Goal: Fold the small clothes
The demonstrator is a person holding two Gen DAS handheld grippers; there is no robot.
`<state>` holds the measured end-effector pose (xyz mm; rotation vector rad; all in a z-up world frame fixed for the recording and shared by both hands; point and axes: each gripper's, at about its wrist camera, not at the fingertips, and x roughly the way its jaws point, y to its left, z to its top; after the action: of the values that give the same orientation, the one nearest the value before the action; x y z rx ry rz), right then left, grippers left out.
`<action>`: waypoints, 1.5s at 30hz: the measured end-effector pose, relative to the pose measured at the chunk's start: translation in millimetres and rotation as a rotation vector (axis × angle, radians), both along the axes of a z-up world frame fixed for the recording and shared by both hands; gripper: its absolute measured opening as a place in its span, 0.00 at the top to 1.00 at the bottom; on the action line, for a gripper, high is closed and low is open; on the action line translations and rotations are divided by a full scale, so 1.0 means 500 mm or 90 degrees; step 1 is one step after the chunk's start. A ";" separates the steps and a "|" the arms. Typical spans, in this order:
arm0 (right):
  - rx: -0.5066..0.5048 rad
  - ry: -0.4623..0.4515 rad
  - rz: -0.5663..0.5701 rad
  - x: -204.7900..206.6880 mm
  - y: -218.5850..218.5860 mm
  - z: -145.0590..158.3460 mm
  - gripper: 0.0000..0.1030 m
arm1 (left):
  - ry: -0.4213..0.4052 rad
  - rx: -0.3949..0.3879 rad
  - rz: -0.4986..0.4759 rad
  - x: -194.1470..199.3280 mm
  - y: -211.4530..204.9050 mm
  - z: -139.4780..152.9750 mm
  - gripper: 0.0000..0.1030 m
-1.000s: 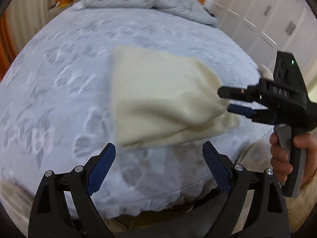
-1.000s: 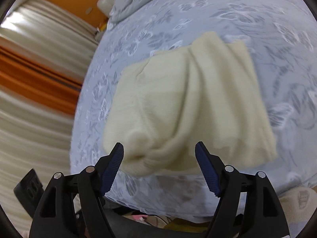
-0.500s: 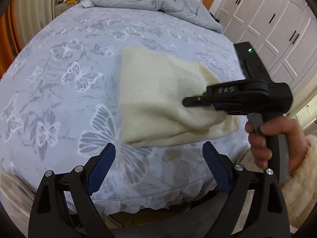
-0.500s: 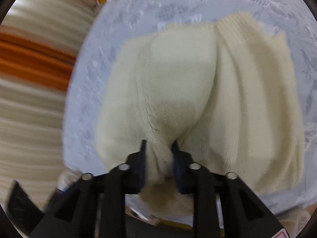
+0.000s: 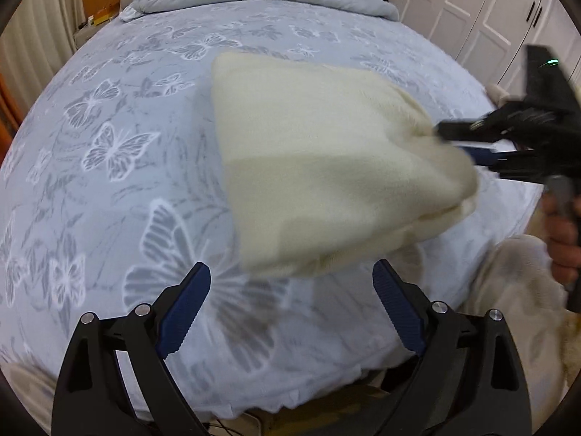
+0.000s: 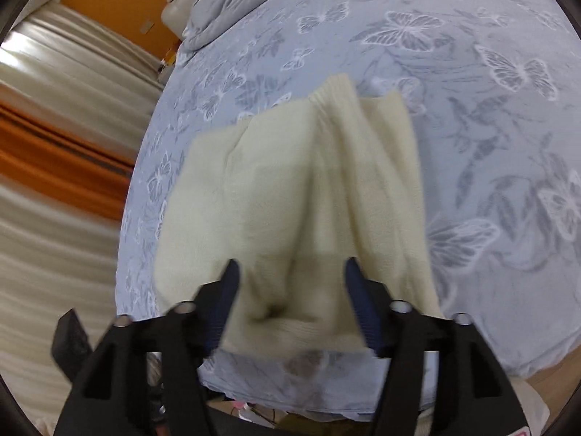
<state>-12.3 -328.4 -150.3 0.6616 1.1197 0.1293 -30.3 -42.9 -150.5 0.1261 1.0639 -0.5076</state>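
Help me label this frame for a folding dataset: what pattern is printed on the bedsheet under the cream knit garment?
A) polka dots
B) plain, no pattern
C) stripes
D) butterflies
D: white and grey butterflies cover the blue-grey bedsheet all around the cream knit garment, in both wrist views.

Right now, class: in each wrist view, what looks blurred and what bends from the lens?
Left wrist view: the right gripper and sweater edge smear; the bed bulges round. Right wrist view: the gripper's fingers and curtains streak.
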 end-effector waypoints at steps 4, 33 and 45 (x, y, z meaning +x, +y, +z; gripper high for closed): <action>0.015 0.030 0.013 0.005 0.010 -0.025 0.31 | 0.018 -0.008 0.022 0.028 -0.003 -0.022 0.14; -0.026 0.022 -0.011 0.038 -0.060 0.001 0.78 | 0.074 -0.058 0.024 0.061 -0.035 -0.025 0.48; -0.086 -0.091 -0.027 -0.083 -0.035 0.115 0.65 | 0.096 -0.047 0.042 0.040 -0.042 -0.017 0.50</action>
<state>-53.9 -346.1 -92.8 0.5458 0.9671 0.0632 -10.1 -64.1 -158.8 -0.0131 1.1910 -0.5020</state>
